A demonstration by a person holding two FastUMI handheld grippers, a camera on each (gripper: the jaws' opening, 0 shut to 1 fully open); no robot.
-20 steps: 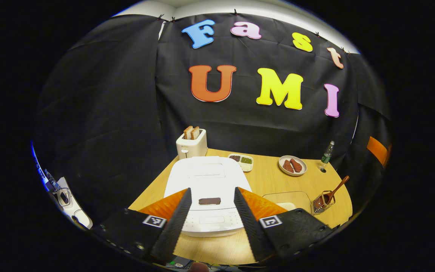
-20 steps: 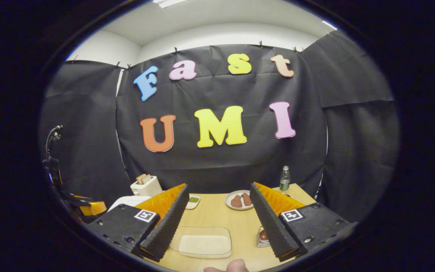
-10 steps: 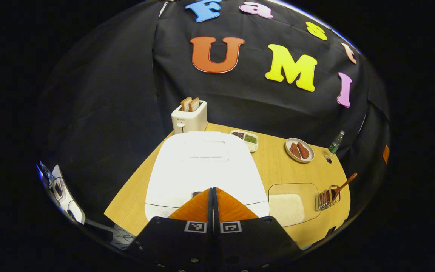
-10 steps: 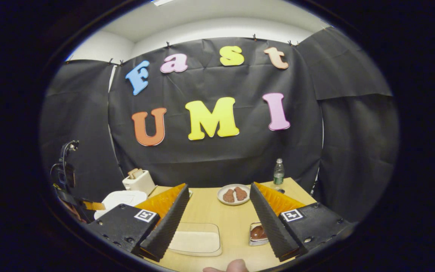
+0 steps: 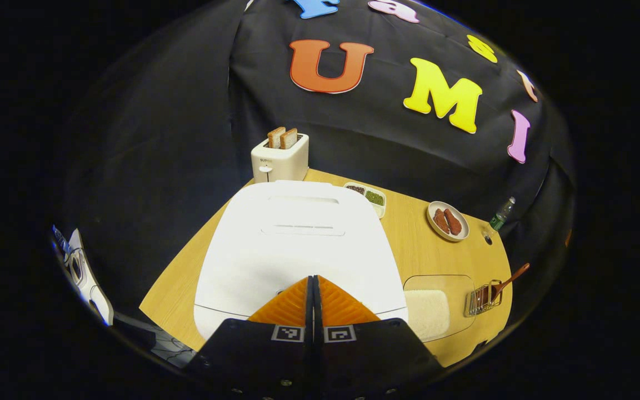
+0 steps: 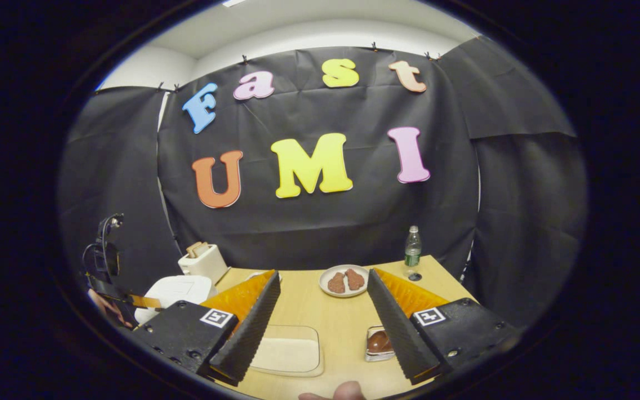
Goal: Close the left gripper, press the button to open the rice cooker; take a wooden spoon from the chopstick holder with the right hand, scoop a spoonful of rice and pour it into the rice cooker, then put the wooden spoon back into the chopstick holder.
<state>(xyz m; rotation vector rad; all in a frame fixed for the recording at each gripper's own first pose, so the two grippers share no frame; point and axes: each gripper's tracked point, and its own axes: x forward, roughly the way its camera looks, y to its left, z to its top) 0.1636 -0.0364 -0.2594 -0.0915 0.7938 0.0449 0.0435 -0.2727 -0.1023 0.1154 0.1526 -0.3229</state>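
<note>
left claw (image 5: 313,286): fingers closed together, tips over the front edge of the rice cooker (image 5: 298,244), lid down. right claw (image 6: 323,322): open, empty, above the table (image 6: 325,311). wooden spoon (image 5: 506,279) sits in the chopstick holder (image 5: 484,297).

Bare table (image 6: 320,311) lies open between the right gripper's (image 6: 320,328) spread fingers; rice tray (image 6: 292,353) and chopstick holder (image 6: 378,343) flank the gap.

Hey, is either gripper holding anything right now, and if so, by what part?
Nothing is held. The left gripper is shut on itself over the rice cooker; the right gripper is open and empty.
</note>
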